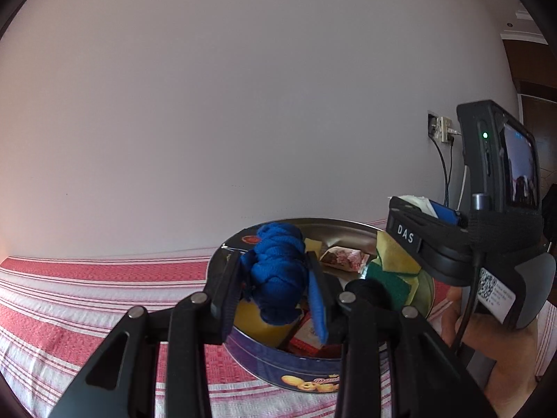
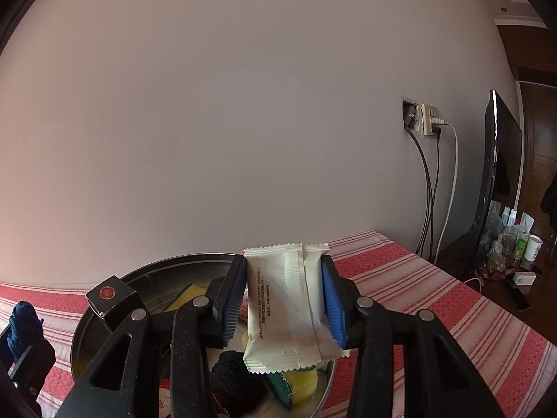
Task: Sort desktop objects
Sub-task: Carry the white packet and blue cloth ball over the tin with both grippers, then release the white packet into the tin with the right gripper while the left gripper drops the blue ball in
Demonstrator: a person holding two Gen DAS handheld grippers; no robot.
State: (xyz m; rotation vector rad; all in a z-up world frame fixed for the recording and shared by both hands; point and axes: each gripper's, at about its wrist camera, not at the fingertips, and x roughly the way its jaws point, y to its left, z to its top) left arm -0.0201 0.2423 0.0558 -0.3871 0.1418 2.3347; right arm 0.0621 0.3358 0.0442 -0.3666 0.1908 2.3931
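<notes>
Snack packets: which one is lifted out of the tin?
The plain white crimped-edge packet, pinched between the right gripper fingers above the round blue cookie tin. The pink-and-brown printed packet lies loose inside the tin.

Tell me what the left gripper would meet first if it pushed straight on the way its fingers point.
The left gripper, shut on the blue cord bundle, points over the open cookie tin. Straight on it would likely meet the snack wrapper inside, then the tin's far wall; depth is uncertain.
</notes>
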